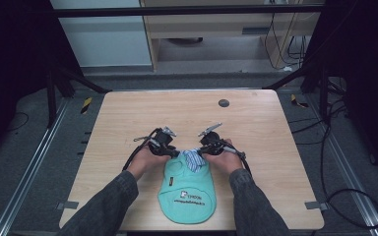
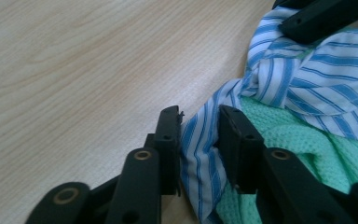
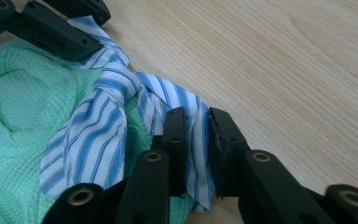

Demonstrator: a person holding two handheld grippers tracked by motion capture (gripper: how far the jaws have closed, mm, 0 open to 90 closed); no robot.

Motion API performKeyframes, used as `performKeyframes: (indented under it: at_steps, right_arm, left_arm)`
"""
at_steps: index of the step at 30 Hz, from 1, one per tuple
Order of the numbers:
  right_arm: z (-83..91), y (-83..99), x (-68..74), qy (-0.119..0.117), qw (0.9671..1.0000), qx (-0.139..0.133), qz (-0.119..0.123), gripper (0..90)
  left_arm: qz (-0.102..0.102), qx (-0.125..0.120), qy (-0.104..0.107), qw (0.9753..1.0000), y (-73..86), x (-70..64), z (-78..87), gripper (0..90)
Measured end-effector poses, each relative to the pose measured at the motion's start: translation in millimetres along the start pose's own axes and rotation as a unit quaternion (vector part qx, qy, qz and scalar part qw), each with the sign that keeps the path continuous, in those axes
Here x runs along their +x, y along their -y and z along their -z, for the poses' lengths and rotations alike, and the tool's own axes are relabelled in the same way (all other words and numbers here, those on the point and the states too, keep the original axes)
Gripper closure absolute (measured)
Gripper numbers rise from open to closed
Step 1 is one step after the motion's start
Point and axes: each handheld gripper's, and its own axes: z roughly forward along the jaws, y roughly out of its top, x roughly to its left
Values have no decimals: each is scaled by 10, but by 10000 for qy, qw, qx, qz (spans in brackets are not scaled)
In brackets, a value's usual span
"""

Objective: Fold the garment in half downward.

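Both forearms are stretched forward over the table, close together. The left gripper [image 1: 173, 153] is closed on striped cloth (pinched between its jaws). The right gripper [image 1: 203, 150] is closed on it too.

Soft even light on table [image 1: 187, 113]; dark surroundings; gripper views slightly blurred.

Gripper [image 3: 196, 154]: jaws rise from 6 o'clock, pinched on a fold of the striped collar.
Collar [image 3: 109, 116]: blue-and-white striped cloth, running from 11 o'clock down to the jaws, one flap hanging toward 8 o'clock.
Garment [image 3: 23, 121]: mint-green waffle knit at 9 o'clock, under the collar.
Other gripper [image 3: 51, 28]: black jaw at 11 o'clock, on the collar's far end.
Table [image 3: 284, 60]: light wood, from 12 to 4 o'clock.
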Motion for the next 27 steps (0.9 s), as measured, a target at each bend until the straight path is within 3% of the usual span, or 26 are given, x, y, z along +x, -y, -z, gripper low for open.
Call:
performKeyframes:
  at_steps: [4,7,19,27]
  right_arm:
    - [25,12,16,-6,9998,-77,207,833]
    - [90,-3,8,-35,9994,-169,289,834]
    - [376,-141,2,10,9967,-587,565,834]
    - [529,-254,29,127,9954,-608,734,833]
  left_arm:
    - [-61,-59,-22,10000,8,-20,18,816]
    - [-201,-89,-38,9998,-5,-35,31,831]
    - [-522,-445,-113,9976,-185,6,337,841]
    - [-717,-471,-157,9962,-330,32,458,842]
